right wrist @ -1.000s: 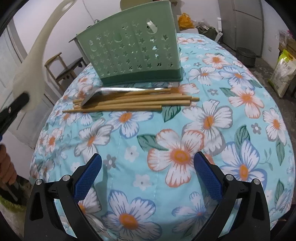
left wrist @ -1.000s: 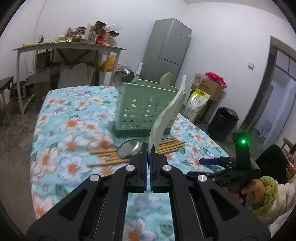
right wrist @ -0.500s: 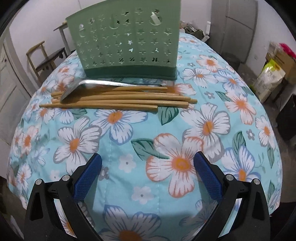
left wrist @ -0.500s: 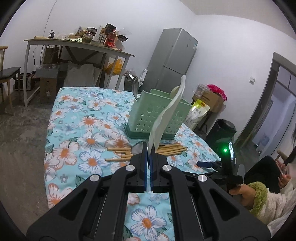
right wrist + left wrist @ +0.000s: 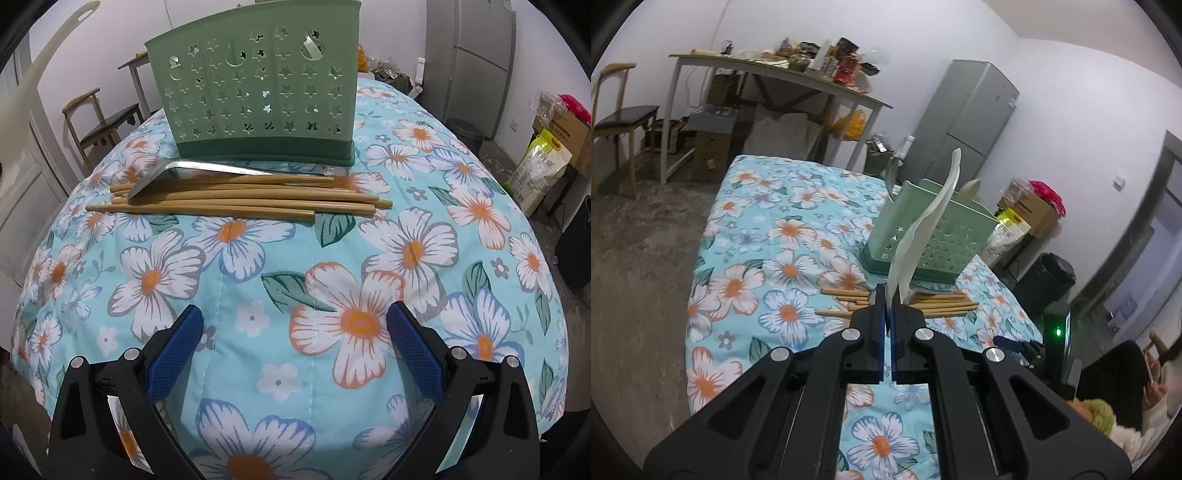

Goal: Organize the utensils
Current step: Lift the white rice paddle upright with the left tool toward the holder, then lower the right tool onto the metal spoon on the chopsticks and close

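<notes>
No legible text; fridge sticker (image 5: 1013, 99) and yellow bag (image 5: 540, 165) print too small to read.
</notes>
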Motion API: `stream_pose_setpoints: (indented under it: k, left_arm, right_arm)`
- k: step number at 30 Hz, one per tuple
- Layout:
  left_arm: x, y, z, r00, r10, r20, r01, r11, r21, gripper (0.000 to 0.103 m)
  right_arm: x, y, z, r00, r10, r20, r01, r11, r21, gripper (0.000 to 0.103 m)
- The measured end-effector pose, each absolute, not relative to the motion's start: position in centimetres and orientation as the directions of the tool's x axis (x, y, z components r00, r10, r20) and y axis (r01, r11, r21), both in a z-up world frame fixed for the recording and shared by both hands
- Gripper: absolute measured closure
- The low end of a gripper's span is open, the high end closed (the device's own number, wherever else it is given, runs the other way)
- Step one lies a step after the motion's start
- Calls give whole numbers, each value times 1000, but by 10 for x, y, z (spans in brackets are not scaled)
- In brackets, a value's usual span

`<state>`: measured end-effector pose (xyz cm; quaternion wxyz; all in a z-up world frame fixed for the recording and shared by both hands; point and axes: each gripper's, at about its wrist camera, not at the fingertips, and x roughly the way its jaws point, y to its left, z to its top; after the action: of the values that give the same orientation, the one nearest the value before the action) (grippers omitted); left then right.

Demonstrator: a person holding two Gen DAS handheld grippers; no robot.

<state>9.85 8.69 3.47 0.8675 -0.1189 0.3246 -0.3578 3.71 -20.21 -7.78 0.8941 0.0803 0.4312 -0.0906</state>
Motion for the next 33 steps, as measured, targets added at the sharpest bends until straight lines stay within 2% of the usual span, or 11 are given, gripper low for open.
stream_pose_setpoints:
  k: [12, 15, 21, 25, 28, 33]
  left_arm:
    - [93, 73, 40, 585, -593, -554, 480, 803, -353, 102]
    - [92, 73, 41, 604, -574, -553, 458, 818, -348, 102]
    - [90, 77, 45, 656, -516, -551, 417, 856, -305, 102]
    - [91, 83, 45, 676, -492, -549, 381, 871, -311, 102]
    - [92, 88, 42, 685, -486, -543, 362, 873, -326, 102]
    - [94, 89, 40, 696, -481, -532, 355, 876, -328, 102]
  right_arm:
    - [20, -204, -73, 650, -47, -758, 158, 985, 74, 6]
    - [12, -205, -58, 693, -41, -720, 128, 990, 67, 6]
    - [8, -191, -22, 803, -95, -589, 19, 991, -133, 6]
    - [25, -180, -13, 833, -110, -543, -36, 967, -250, 15]
    - [42, -174, -13, 833, -109, -543, -72, 951, -301, 24]
    - [66, -152, -18, 844, -124, -522, -133, 894, -427, 34]
